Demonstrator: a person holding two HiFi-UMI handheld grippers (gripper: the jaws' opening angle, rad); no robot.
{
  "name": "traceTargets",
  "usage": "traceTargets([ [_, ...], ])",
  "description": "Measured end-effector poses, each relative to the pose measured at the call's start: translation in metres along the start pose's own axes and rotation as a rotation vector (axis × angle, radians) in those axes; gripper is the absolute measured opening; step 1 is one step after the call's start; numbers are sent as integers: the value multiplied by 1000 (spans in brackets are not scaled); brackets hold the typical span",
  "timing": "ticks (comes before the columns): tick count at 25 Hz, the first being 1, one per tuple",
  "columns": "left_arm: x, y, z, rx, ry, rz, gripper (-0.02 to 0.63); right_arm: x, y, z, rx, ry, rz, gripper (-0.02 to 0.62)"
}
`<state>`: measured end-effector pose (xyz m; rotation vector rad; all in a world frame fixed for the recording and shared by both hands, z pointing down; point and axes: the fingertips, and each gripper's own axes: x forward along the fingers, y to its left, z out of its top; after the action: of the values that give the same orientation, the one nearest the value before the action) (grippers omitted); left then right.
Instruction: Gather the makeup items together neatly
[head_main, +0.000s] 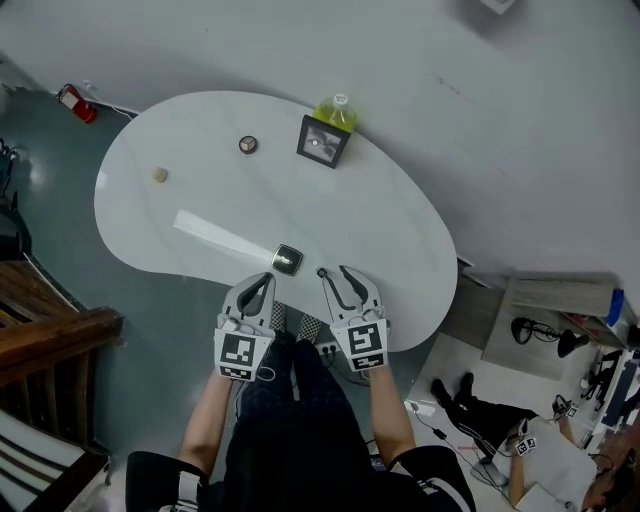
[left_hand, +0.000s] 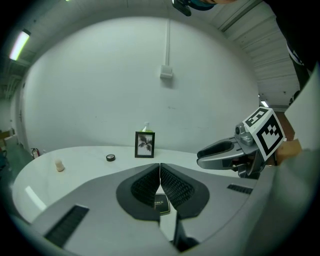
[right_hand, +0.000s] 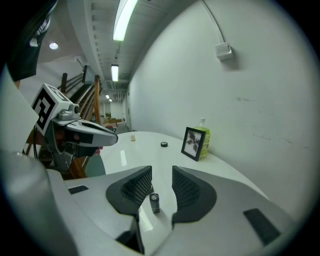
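Note:
On the white table (head_main: 400, 240) a square dark compact (head_main: 287, 260) and a small dark lipstick tube (head_main: 321, 272) lie near the front edge. A round compact (head_main: 248, 145) and a small beige jar (head_main: 160, 175) sit farther back on the left. My left gripper (head_main: 262, 281) hovers just short of the square compact (left_hand: 161, 204); its jaws (left_hand: 160, 167) meet at the tips with nothing in them. My right gripper (head_main: 340, 275) hangs above the lipstick (right_hand: 154, 202), open (right_hand: 161, 175) with a clear gap and not touching it.
A black photo frame (head_main: 322, 141) and a green bottle (head_main: 338, 110) stand at the table's back edge by the wall. A red extinguisher (head_main: 76, 103) lies on the floor at far left. Wooden stairs (head_main: 40, 330) are to the left.

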<state>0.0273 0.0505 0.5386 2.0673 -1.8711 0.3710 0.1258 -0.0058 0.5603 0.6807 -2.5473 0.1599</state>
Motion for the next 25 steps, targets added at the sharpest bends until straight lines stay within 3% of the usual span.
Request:
traceTargets([
  [10,-34,-17,71,54,-109,0,20,-55,-21,68,-2,-147,-87,138],
  [16,-58,-30,108,98,-175,7,20,-91,-25,99,-10,-231,-131,97],
  [25,-80,-44,129,130,-240,9,20,-121,-28,103,-2,-293,-202,41],
])
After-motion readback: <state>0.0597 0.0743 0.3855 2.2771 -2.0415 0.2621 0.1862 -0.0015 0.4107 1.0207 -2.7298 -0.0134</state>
